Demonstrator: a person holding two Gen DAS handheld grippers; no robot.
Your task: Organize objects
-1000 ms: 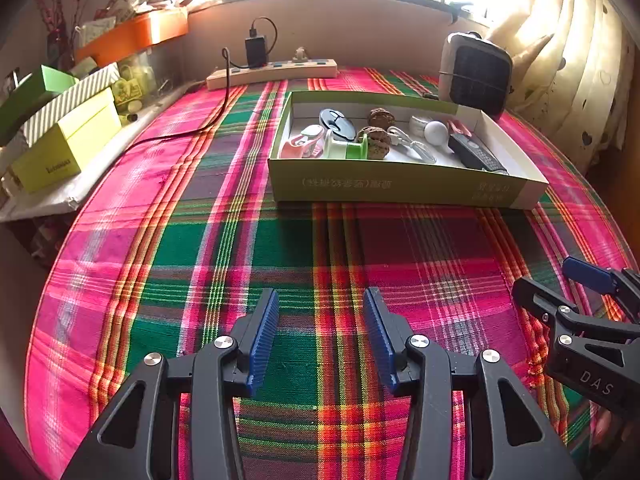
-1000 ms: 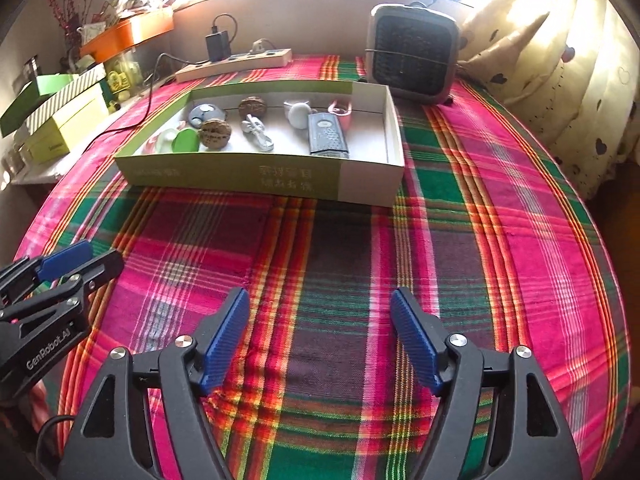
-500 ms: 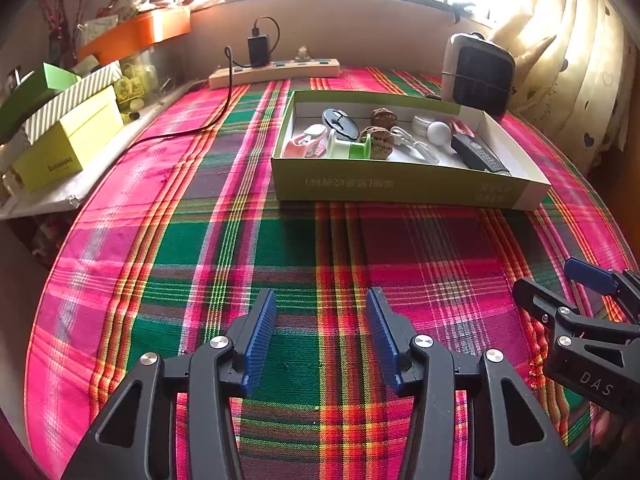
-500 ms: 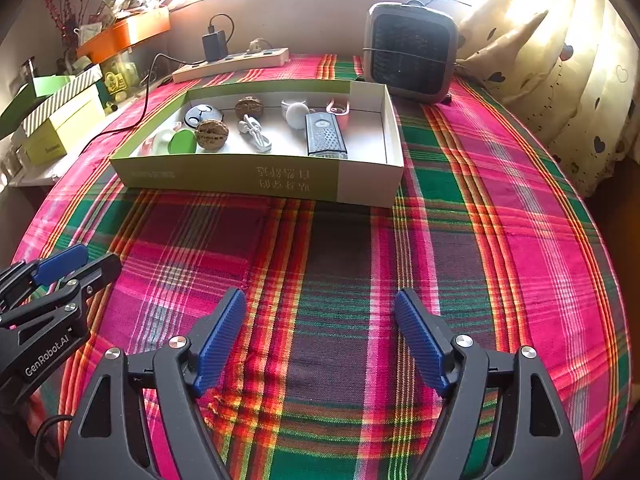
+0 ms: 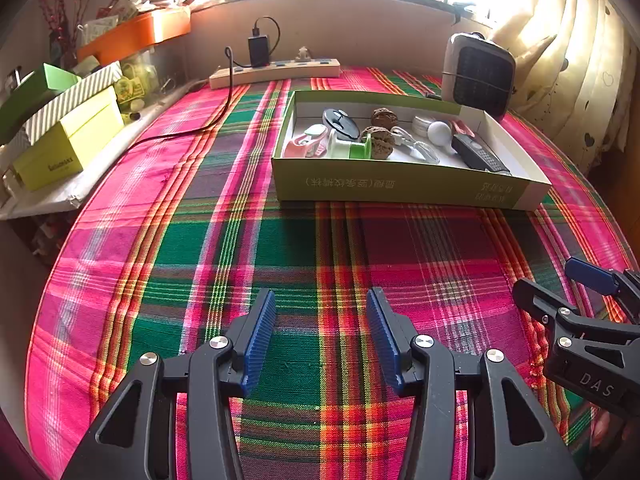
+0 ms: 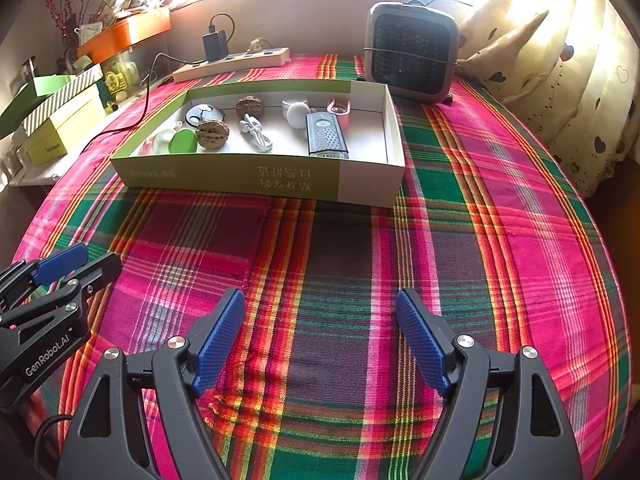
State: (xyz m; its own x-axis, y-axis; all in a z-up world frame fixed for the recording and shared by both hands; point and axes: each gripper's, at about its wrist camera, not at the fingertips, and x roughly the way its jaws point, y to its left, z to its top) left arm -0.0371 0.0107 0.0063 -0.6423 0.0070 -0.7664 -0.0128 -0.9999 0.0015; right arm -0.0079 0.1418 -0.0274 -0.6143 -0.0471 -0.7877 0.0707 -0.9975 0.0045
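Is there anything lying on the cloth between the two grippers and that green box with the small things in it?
Nothing visible does. Only bare plaid cloth lies between the left gripper, the right gripper and the green box. Its near wall is the one barrier to the items inside.

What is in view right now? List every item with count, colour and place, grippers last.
box: one, green and white, open, on the cloth
walnuts: two, brown, in the box
remote: one, grey, in the box, right part
cable: one, white, coiled, mid box
green-capped spool: one, white and green, box's left end
white ball: one, beside the remote
tablecloth: one, pink-green plaid
heater: one, grey, behind the box
power strip: one, cream, far edge, black charger plugged in
side boxes: several, yellow, striped, green, left shelf
left hand-held gripper: black, blue pads, open, empty
right hand-held gripper: same, open, empty
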